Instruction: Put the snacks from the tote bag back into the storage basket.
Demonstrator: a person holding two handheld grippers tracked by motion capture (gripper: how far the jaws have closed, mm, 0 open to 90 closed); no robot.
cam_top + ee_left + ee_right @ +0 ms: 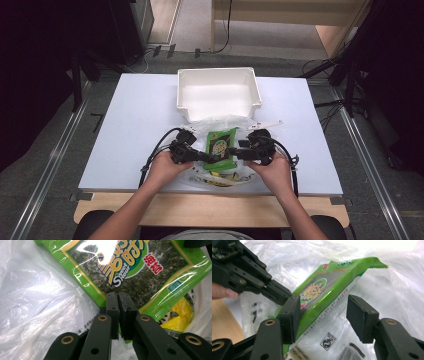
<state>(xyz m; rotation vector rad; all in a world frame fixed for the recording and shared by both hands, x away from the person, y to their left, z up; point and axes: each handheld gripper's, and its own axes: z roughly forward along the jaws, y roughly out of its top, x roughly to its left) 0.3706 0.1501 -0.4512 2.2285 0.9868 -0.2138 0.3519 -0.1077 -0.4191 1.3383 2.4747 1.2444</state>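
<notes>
Bench [140, 125] in the high view carries a white tub [218, 92] and a clear plastic bag [220, 172]; both tongs meet at a green seaweed packet [221, 148] lying on the bag. Left gripper view: left tongs [117, 305] pinch the packet's [140, 280] edge. Right gripper view: right tongs [323, 315] stand wide around the packet [324, 297], one pad touching.

White table [140, 115] on grey carpet floor [45, 170]; wooden furniture [280, 12] behind; dark surroundings at sides.

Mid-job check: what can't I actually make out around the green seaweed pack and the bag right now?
- Yellow packet in the left gripper view: mostly covered by the green seaweed pack.
- Plastic bag contents in the high view: too small, hidden by both hands.
- Right tongs: whether the far pad touches the pack is unclear.
</notes>
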